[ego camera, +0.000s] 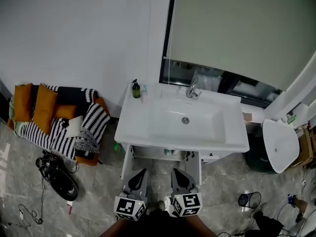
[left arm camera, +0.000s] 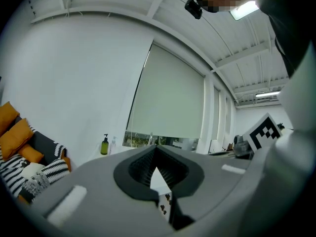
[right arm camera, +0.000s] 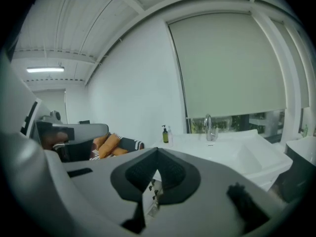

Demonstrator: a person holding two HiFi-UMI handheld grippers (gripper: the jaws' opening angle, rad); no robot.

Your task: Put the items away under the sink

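Note:
A white sink vanity [ego camera: 143,130] stands ahead of me against the wall, with a faucet [ego camera: 192,89] at its back. A green pump bottle [ego camera: 136,89] and a small clear bottle [ego camera: 144,91] stand on its back left corner. Below the basin the cabinet opening [ego camera: 168,153] shows a few small items inside. My left gripper [ego camera: 141,172] and right gripper [ego camera: 176,172] hang side by side in front of that opening, both shut and empty. The green bottle [right arm camera: 165,135] and faucet [right arm camera: 209,127] also show in the right gripper view.
A sofa [ego camera: 59,120] with orange cushions and striped throws sits at the left. Black gear and cables [ego camera: 57,176] lie on the marble floor near it. A white round-topped fixture [ego camera: 280,144] and a dark bin [ego camera: 257,152] stand to the right of the vanity.

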